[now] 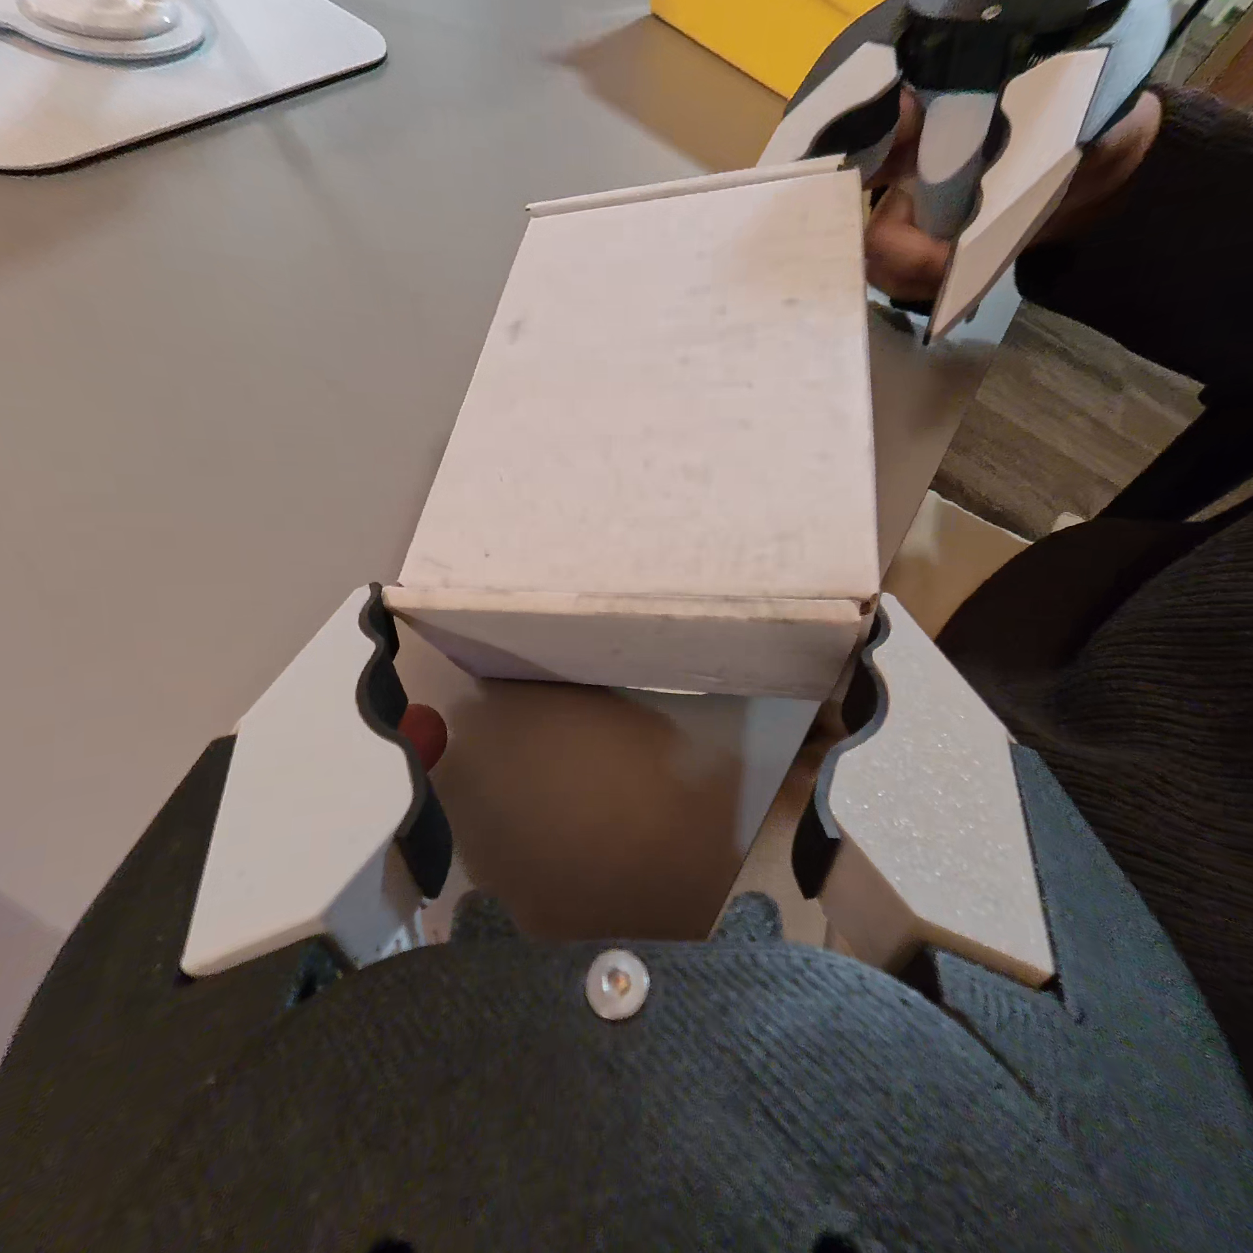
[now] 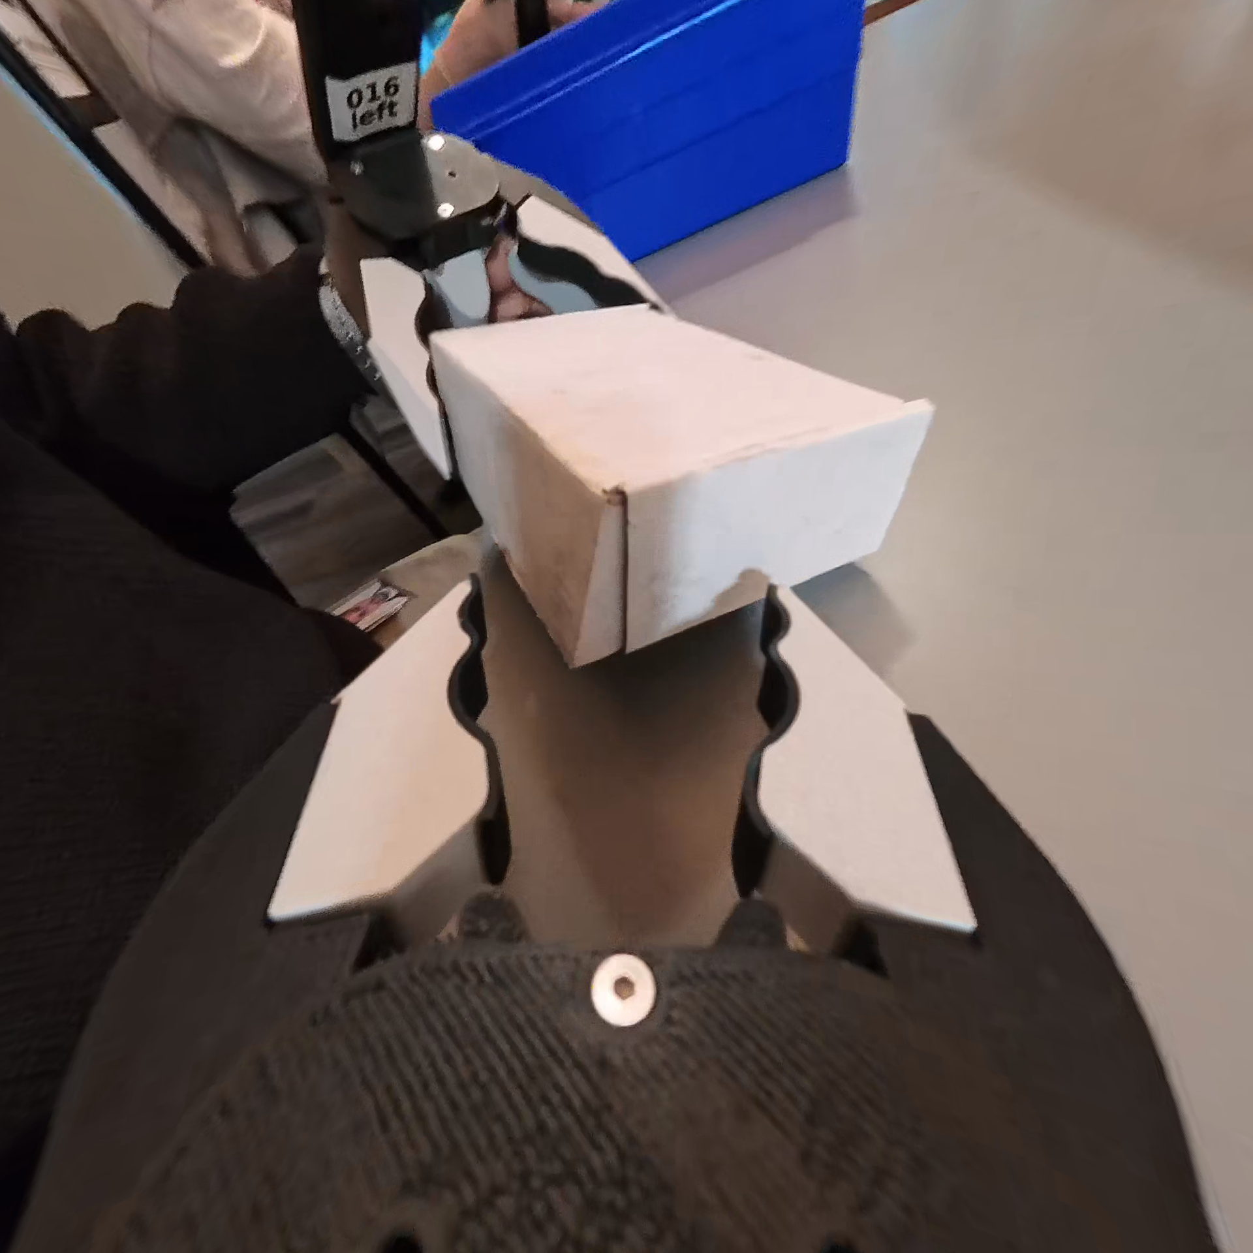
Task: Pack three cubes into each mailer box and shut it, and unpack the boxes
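A shut white mailer box (image 1: 651, 407) is held a little above the grey table (image 1: 203, 407). My left gripper (image 1: 627, 610) is shut on its near end, one fingertip on each side wall. The same hold shows at the box's far end in the right wrist view (image 2: 542, 312). My right gripper (image 2: 624, 597) is open, and the near bottom corner of the box (image 2: 678, 474) sits between its fingertips without being clamped. In the left wrist view the right gripper (image 1: 874, 244) straddles the box's far right corner. A small red thing (image 1: 424, 732) shows below the box, behind my left finger. No cubes are in view.
A blue bin (image 2: 678, 135) stands on the table beyond the box. A yellow box (image 1: 746, 41) and a grey mat (image 1: 203, 88) with a clear plastic piece lie at the far side. A person's dark sleeve (image 1: 1119, 712) and the table edge are on the right.
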The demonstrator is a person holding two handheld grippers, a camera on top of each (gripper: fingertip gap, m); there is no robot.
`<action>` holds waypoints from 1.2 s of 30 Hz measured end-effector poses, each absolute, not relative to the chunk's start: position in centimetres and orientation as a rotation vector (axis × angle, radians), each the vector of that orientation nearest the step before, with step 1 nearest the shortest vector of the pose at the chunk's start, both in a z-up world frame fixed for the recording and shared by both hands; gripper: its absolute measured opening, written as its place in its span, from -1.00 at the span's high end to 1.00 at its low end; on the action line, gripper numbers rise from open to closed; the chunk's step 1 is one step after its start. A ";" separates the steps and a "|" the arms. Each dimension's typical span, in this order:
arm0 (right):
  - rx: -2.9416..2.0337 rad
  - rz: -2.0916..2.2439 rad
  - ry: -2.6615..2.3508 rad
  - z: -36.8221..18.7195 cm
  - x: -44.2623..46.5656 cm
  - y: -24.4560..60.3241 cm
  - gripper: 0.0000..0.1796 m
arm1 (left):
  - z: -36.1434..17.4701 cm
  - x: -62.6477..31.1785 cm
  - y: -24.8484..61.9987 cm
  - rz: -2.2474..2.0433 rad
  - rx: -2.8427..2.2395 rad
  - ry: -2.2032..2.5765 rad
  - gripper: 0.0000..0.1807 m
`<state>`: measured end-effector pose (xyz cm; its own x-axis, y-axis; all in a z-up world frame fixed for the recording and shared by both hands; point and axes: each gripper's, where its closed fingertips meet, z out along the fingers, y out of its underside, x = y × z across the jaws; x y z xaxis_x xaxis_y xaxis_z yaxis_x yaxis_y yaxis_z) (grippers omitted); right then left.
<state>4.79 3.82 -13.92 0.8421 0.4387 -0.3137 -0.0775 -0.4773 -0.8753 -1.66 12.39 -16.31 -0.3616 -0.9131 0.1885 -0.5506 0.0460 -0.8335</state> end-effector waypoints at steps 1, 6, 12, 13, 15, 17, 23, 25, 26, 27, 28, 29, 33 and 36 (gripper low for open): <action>-1.995 0.661 -0.291 -14.2 4.2 3.7 0.14 | -16.3 -1.9 12.4 -1.257 -1.476 1.934 -0.45; -2.007 0.686 -0.302 -14.3 3.9 3.9 0.31 | -16.2 -2.7 12.4 -1.289 -1.486 1.926 -0.45; -2.015 0.729 -0.279 -14.2 4.0 3.4 0.47 | -16.1 -2.7 12.4 -1.311 -1.467 1.921 -0.45; -2.023 0.715 -0.290 -14.4 3.9 3.3 0.47 | -16.1 -2.6 12.4 -1.314 -1.463 1.925 -0.45; -2.033 0.693 -0.303 -14.6 3.8 3.1 0.49 | -16.1 -2.6 12.3 -1.321 -1.455 1.932 -0.45; -2.036 0.666 -0.307 -14.7 3.9 3.1 0.51 | -16.1 -2.5 12.2 -1.331 -1.451 1.938 -0.44; -2.089 0.582 -0.250 -15.2 4.4 3.4 0.58 | -16.1 -1.9 12.3 -1.329 -1.468 1.935 -0.44; -2.091 0.563 -0.245 -15.3 4.6 3.3 0.60 | -16.1 -1.8 12.3 -1.324 -1.468 1.940 -0.44; -2.089 0.551 -0.245 -15.3 4.7 3.3 0.60 | -16.1 -1.7 12.3 -1.316 -1.468 1.939 -0.44; -2.087 0.544 -0.244 -15.3 4.8 3.3 0.60 | -16.2 -1.6 12.3 -1.305 -1.469 1.940 -0.42; -2.081 0.546 -0.239 -15.3 4.9 3.3 0.60 | -16.2 -1.5 12.3 -1.291 -1.465 1.944 -0.42; -2.066 0.549 -0.227 -15.2 5.1 3.3 0.59 | -16.2 -1.3 12.3 -1.281 -1.467 1.943 -0.42; -2.016 0.423 -0.172 -14.2 6.9 3.9 0.32 | -15.9 -0.3 12.6 -1.305 -1.534 1.875 -0.44; -1.991 0.050 -0.217 -13.5 9.7 4.3 0.00 | -15.9 0.1 13.2 -1.279 -1.568 1.832 -0.44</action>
